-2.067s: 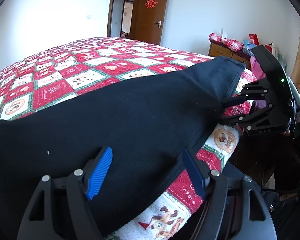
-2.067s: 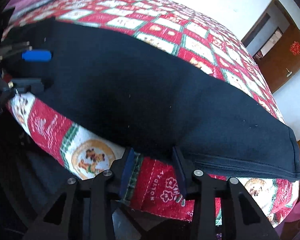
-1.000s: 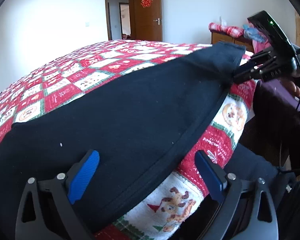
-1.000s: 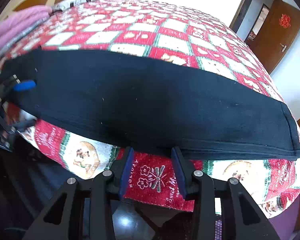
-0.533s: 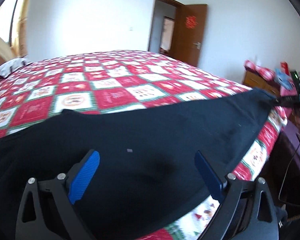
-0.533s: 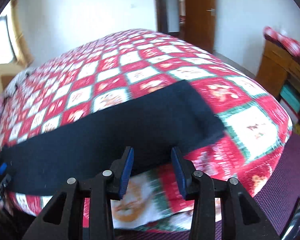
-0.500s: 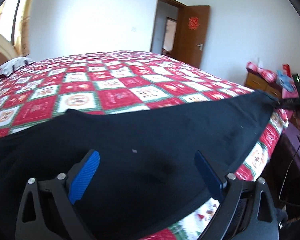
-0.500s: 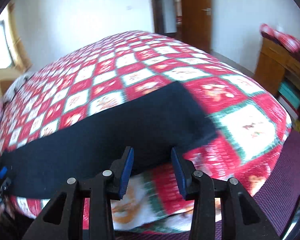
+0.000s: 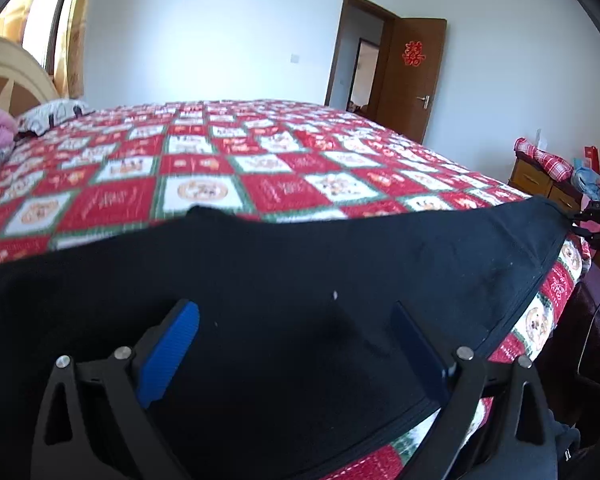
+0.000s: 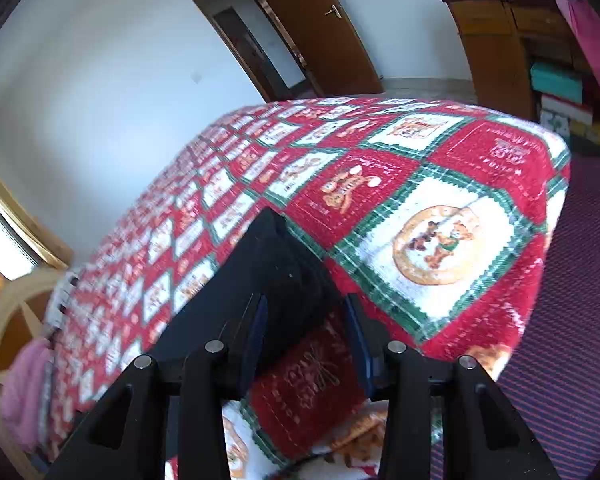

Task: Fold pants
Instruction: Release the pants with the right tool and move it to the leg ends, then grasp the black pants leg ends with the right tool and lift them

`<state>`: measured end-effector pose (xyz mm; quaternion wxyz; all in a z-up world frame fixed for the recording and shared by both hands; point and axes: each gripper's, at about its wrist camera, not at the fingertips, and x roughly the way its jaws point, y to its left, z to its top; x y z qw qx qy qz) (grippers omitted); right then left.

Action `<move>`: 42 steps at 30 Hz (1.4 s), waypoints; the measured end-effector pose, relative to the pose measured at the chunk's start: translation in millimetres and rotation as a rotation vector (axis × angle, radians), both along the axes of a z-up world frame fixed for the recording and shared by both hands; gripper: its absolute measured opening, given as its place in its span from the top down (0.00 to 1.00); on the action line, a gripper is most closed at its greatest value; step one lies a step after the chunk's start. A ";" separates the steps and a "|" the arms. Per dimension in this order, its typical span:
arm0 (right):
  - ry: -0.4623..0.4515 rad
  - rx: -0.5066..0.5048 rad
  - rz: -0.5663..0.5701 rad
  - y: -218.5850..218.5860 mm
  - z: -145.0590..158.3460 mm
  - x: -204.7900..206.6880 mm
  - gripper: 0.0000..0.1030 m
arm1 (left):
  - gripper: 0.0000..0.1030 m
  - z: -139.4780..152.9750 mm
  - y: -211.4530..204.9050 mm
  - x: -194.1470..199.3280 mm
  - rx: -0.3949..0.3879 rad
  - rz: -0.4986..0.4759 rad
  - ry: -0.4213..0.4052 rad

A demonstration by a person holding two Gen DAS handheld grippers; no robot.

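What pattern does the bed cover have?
The bed cover has red and white squares with green borders, clearest from the left wrist.

We see black pants (image 9: 300,280) on a bed quilt (image 9: 204,168) w/ red & white squares, green borders, bear motifs. Left hand-held gripper (image 9: 296,344): black frame, blue pads. Brown door (image 9: 416,76) beyond the bed, red emblem.

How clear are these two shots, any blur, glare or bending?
Left wrist view: fairly sharp, the quilt slightly soft, the wall washed out bright, the pants almost featureless black. Right wrist view: tilted, the quilt pattern smeared on the left, the door bowed by the fisheye.
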<state>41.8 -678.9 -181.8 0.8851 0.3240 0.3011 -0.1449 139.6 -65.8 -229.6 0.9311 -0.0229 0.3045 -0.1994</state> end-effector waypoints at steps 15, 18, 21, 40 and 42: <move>-0.114 0.056 -0.001 -4.7 -14.3 10.0 0.86 | 0.04 1.0 25.0 -1.8 0.016 0.111 -0.034; -0.127 0.067 0.007 -4.7 -13.2 9.6 0.87 | 0.04 0.2 34.2 -0.1 0.019 0.146 -0.020; -0.149 0.044 0.003 -0.5 -8.8 4.9 0.88 | 0.06 1.5 43.5 -0.8 0.014 0.170 -0.018; -0.274 -0.123 0.151 61.8 38.3 8.3 0.88 | 0.08 -2.7 125.1 0.6 -0.005 0.371 0.029; -0.285 -0.124 0.186 72.8 42.9 9.9 0.88 | 0.08 -3.4 123.4 1.2 0.011 0.371 0.030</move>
